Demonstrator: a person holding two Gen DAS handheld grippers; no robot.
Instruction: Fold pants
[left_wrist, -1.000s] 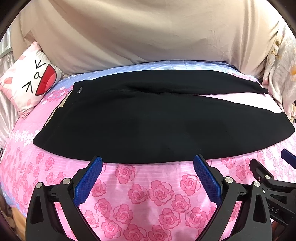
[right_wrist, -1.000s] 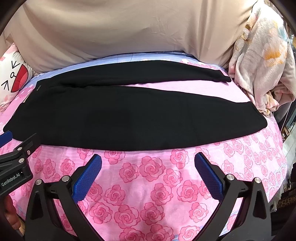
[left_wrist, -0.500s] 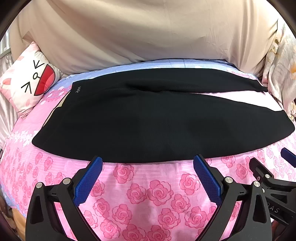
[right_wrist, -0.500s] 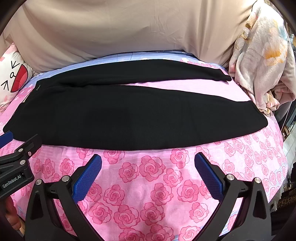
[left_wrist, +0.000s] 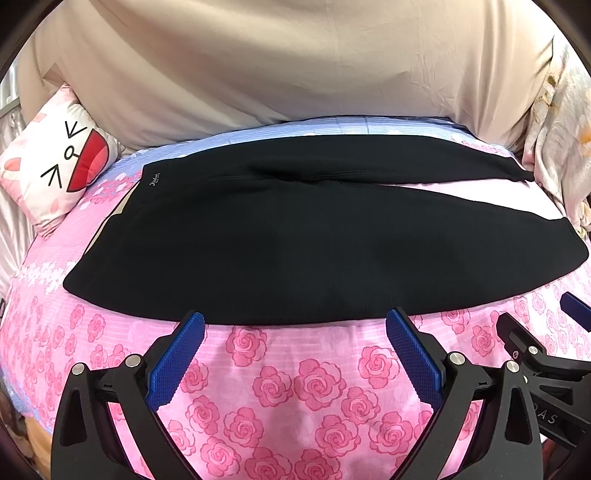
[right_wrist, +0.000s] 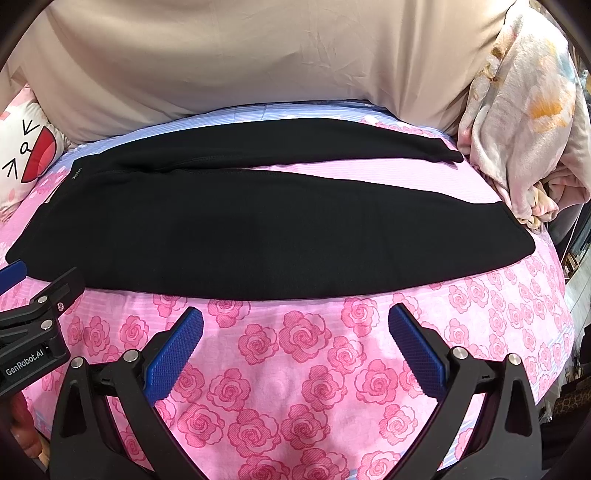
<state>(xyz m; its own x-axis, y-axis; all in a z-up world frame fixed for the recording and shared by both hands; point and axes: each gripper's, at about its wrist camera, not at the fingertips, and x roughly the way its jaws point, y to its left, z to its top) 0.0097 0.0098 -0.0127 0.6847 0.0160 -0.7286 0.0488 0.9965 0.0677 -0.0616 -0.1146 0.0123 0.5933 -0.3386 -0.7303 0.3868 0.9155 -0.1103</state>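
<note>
Pillow (left_wrist: 55, 162): we see a cartoon face, left.
Left gripper (left_wrist: 295, 317): ours, jaws apart, empty; reads "GenRobot.AI".
Pants (left_wrist: 314, 236): flat on the sheet (left_wrist: 280, 398), small unreadable logo at waistband.
Right gripper (right_wrist: 295, 314): jaws apart, empty.

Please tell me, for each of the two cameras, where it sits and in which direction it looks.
Left wrist: on the left gripper, looking across the bed at the black pants; own open fingers, right gripper at right edge.
Right wrist: on the right gripper, facing likewise; own open fingers, left gripper at left edge.
Shared: pants, rose bedsheet, cartoon pillow, beige cloth.
</note>
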